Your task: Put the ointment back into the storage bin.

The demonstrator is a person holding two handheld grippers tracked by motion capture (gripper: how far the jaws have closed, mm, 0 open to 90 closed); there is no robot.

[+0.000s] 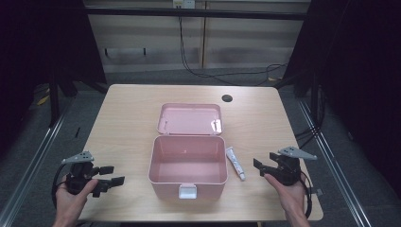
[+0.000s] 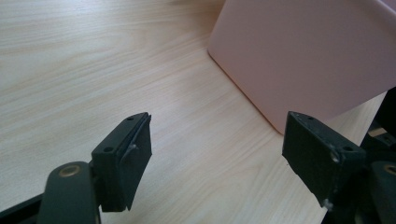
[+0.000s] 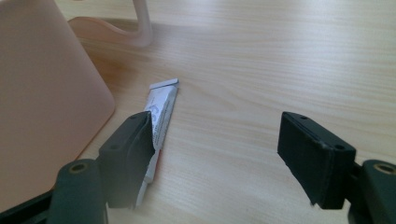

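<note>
Since the small white tube (image 1: 235, 163) lies flat on the table (image 1: 127, 109) just beside the pink box (image 1: 187, 161), on the side where the right gripper is, the work of putting it inside seems not yet begun. The tube runs along that side wall of the box, close to it, but I cannot tell if they touch. In the right gripper view the tube (image 3: 161, 112) points away from the camera, with its flat crimped end farther off and its near end hidden behind one jaw.

The box is open and its inside looks empty. Its lid (image 1: 190, 118) is thrown back and lies flat behind the box, and a white latch (image 1: 187, 191) hangs on the front wall. So I judge that the opening is done, and that picking up the tube, placing it in the box and probably closing the lid are left.

The right gripper (image 1: 263, 168) hovers near the tube, on the side away from the box. Its jaws are spread wide and hold nothing; no pad touches the tube.

The left gripper (image 1: 112, 175) is on the opposite side of the box, well apart from the tube. Its jaws are also spread wide and empty, and in the left gripper view a corner of the box (image 2: 317, 51) stands just ahead of them.
</note>
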